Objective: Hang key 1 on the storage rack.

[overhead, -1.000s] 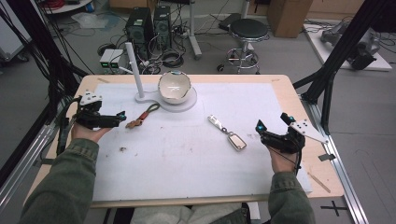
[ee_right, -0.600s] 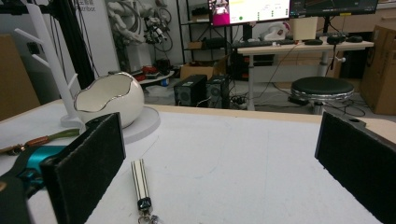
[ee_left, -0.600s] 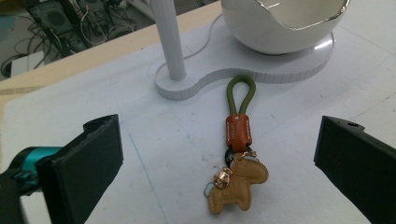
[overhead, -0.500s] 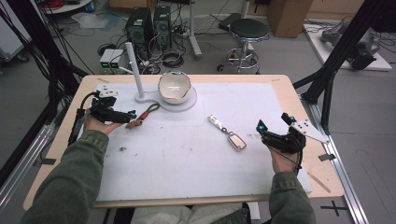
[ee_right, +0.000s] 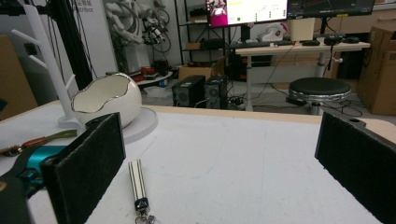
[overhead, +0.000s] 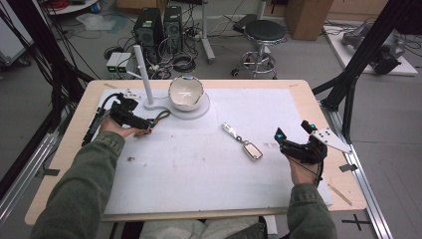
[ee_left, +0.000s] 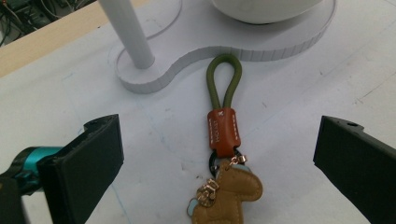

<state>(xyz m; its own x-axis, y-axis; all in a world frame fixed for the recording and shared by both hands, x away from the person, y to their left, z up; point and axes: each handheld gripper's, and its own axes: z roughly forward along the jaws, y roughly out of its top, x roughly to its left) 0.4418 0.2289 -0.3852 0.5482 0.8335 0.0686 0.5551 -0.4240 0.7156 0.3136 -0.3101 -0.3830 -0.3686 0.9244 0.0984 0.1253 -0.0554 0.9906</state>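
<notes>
High view, left: left gripper (overhead: 144,124) low over the keychain (overhead: 155,119), just beside the white stand (overhead: 149,102); egg-shaped bowl (overhead: 185,93) seated on the same stand.
High view, right: right gripper (overhead: 280,144) hovering near the table edge (overhead: 318,104), apart from the car key (overhead: 245,144) lying mid-mat.
High view, limit: jaw gap on the left too small to judge here.

Left gripper view, jaws: wide apart, nothing between the pads but the keychain flat on the mat.
Left gripper view, keychain: green loop (ee_left: 224,81) pointing toward the stand base (ee_left: 196,58), orange leather tab (ee_left: 223,128) below it, tan horse charm (ee_left: 231,196) nearest the camera.
Left gripper view, extra: exposes loop, tab and charm as separate parts, lost as a blur from above.

Right gripper view, jaws: spread wide, empty.
Right gripper view, scene: striped strap of the car key (ee_right: 137,179) low in front, bowl (ee_right: 106,105) and stand post (ee_right: 49,60) beyond, keychain end (ee_right: 28,142) at far left.
Right gripper view, extra: gives the wavy bowl rim side-on, flat from above.

Risk, grip: closing on the thin cord alone probably lets the charm swing or slip; closing too low likely scrapes pads on the mat.
Risk, stand: pushing forward may nudge the loop against the stand base and shift the bowl.
</notes>
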